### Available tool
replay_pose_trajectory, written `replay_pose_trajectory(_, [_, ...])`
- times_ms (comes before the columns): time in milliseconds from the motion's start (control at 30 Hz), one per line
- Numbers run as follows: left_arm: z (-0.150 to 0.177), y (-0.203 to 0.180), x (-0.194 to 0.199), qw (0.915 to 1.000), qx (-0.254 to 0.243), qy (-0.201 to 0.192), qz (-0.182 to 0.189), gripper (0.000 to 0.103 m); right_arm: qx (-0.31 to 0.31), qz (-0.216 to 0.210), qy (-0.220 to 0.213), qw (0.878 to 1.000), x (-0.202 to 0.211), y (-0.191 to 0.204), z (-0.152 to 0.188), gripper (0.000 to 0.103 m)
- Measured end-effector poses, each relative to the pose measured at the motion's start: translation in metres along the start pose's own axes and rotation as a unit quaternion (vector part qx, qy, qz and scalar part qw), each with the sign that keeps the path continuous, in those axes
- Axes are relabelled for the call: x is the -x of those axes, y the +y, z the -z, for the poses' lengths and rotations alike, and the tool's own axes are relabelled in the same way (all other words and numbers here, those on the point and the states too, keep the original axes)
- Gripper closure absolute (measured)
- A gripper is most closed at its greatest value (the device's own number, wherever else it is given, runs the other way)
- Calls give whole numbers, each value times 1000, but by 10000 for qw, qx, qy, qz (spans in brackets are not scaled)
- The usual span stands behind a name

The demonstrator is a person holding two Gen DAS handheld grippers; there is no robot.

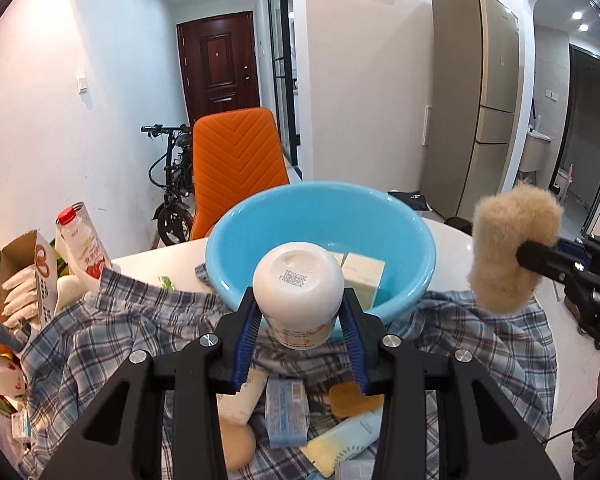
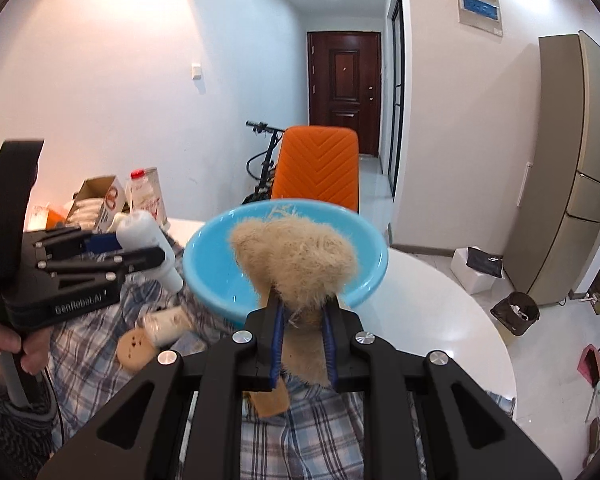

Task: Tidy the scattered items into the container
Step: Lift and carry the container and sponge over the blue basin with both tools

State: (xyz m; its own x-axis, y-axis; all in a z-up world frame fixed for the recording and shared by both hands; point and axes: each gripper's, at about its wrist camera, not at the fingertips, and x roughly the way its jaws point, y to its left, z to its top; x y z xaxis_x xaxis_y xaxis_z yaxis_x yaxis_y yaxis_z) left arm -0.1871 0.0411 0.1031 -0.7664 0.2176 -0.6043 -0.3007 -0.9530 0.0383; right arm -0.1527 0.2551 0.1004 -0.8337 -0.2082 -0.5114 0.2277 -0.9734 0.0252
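Above the plaid cloth (image 1: 100, 336), your left gripper (image 1: 300, 316) clamps a white bottle (image 1: 299, 280) (bottom facing the camera) before the blue basin (image 1: 260, 220); your right gripper (image 2: 302, 316) pinches a tan furry toy (image 2: 296, 256).

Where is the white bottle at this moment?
The white bottle is clamped in the left gripper, bottom end forward, at the near rim of the blue basin, above the plaid cloth.
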Motion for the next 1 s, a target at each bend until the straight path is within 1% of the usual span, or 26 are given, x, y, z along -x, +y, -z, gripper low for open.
replay_pose_trajectory(133, [-6,5,-2,9999,147,-33,20,61,-191,32,-113,9997,-3,-4,-11,87])
replay_pose_trajectory(300, [-17,6,-9,9999,114,-60,-52,61,-365,173,-376,9985,-6,-10,-30,87])
replay_pose_trajectory(467, [-32,9,-15,9997,187,-179,34,61,-620,56,-469,9970,-19,-16,-52,87])
replay_pose_trajectory(533, [-38,12,-21,9992,321,-251,56,61,-770,4,-413,9962,-33,-15,-58,87])
replay_pose_trajectory(633, [-50,13,-36,9990,382,-240,2,61,-798,-90,-245,9965,-61,-8,-64,87])
replay_pose_trajectory(733, [-63,17,-52,9986,471,-237,-85,61,-818,-20,-79,9966,-87,-6,-69,87])
replay_pose_trajectory(867, [-79,26,-74,9981,583,-198,-70,61,-963,166,-90,9952,-108,-11,-78,87])
replay_pose_trajectory(1000, [-87,34,-107,9967,806,-22,-13,61,-1003,69,-31,9949,-133,-13,-87,87])
